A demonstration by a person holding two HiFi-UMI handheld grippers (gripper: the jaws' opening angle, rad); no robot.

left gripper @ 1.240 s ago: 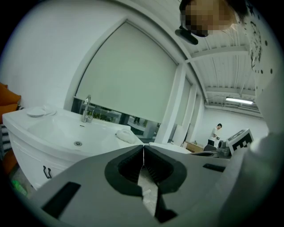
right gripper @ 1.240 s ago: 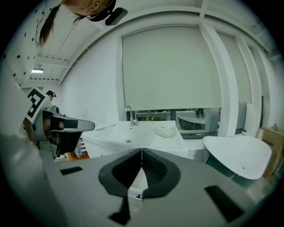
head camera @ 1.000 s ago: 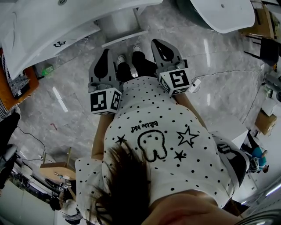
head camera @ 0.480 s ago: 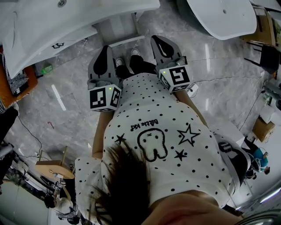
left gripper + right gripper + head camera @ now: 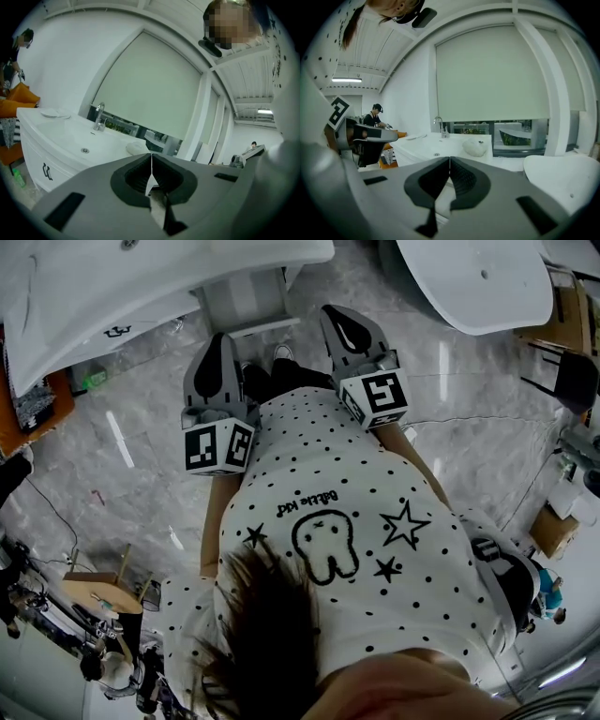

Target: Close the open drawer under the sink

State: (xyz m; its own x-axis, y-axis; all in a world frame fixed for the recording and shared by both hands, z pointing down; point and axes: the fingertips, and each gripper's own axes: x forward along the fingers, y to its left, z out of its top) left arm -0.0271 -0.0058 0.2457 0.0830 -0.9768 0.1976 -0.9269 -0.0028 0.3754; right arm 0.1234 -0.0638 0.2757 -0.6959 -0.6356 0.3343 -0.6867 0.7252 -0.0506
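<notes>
Both have closed in on the sink (image 5: 141,296) over the last second, left gripper (image 5: 219,343) and right gripper (image 5: 339,320) each with jaws pressed together on nothing, open drawer (image 5: 246,298) jutting from under the sink just ahead of the tips.

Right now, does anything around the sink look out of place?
Yes. The drawer under the sink stands pulled out beyond the cabinet front. A green bottle also sits on the floor beside the cabinet.
</notes>
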